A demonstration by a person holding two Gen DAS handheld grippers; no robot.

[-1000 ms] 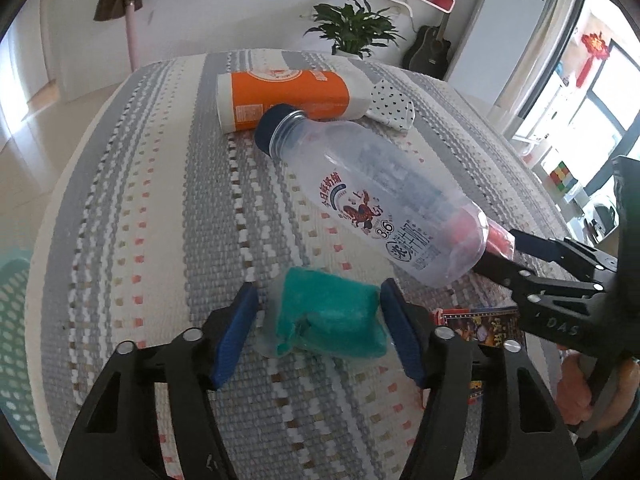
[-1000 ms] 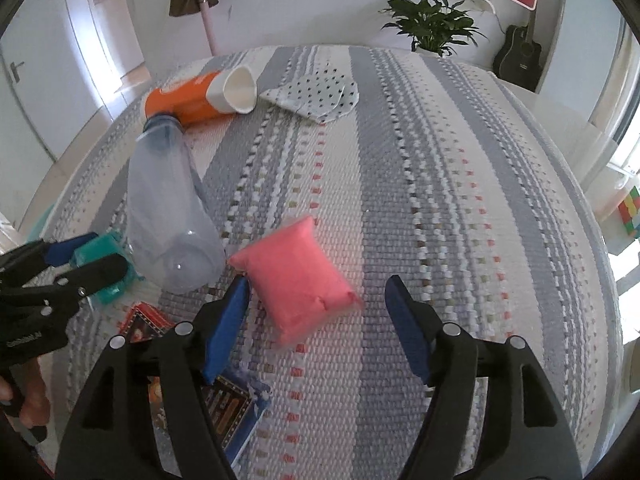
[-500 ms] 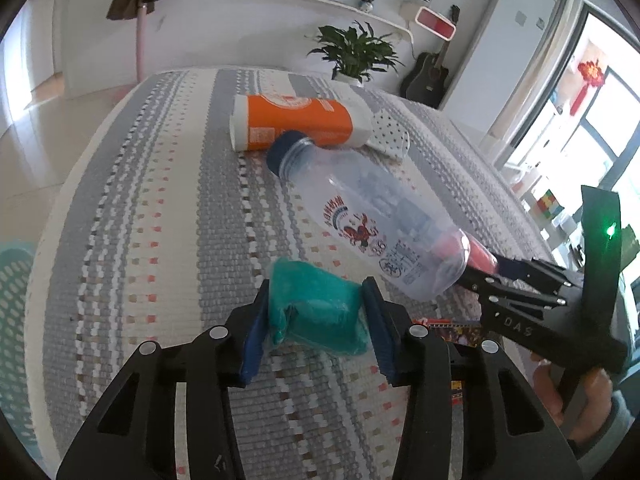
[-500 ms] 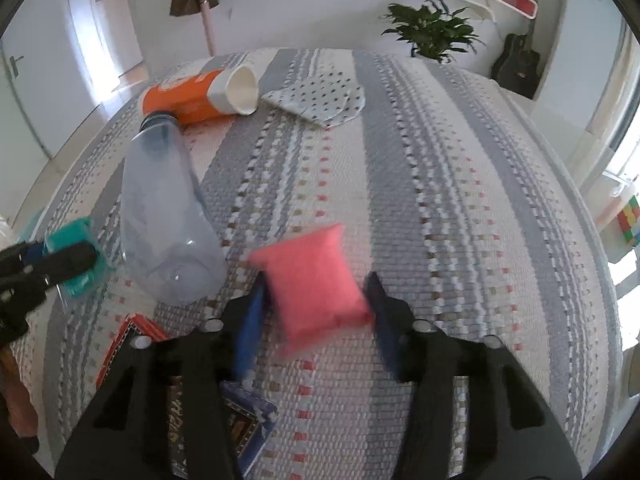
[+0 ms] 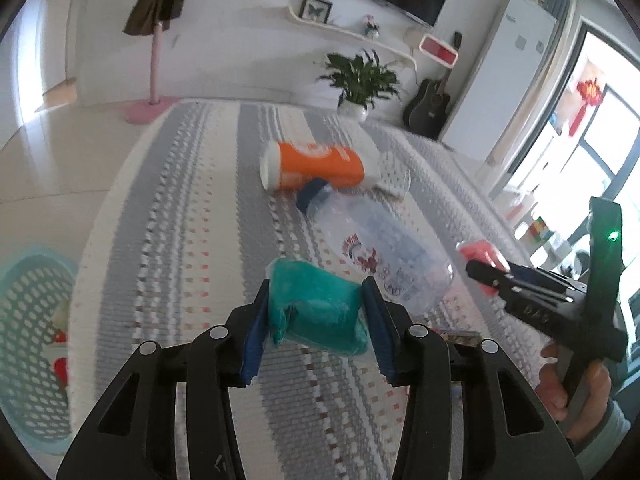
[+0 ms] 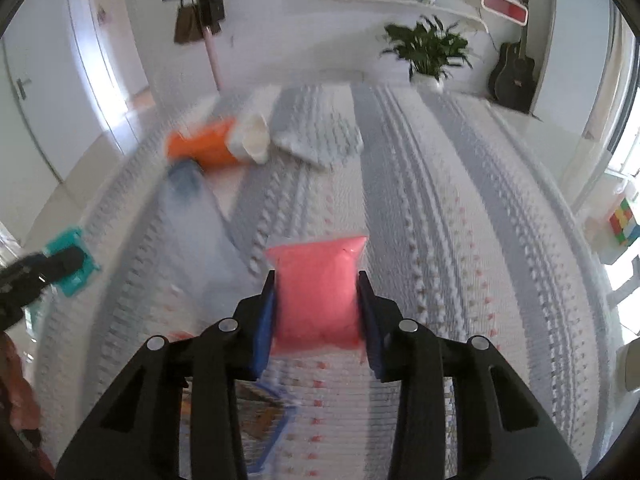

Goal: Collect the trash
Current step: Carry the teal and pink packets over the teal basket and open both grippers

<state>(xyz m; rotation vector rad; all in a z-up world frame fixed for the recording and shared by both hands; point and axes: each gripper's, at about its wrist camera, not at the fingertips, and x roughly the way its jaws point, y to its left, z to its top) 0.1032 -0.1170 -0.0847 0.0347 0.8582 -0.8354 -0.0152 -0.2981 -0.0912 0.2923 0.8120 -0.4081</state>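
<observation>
While pinched: teal pouch [image 5: 316, 312], pink pouch [image 6: 318, 292].

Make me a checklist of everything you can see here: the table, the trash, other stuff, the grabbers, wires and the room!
Surface: striped woven cloth, grey and white.
Job's things: teal packet and pink packet, both gripped; clear bottle and orange cup lying on their sides; dotted wrapper beside the cup; dark printed packet by the near edge.
Clutter: nothing seen.
Grippers: left gripper shut on the teal packet; right gripper shut on the pink packet.
Cables: nothing seen.
Surroundings: teal basket on the floor, potted plant, guitar, coat stand.
</observation>
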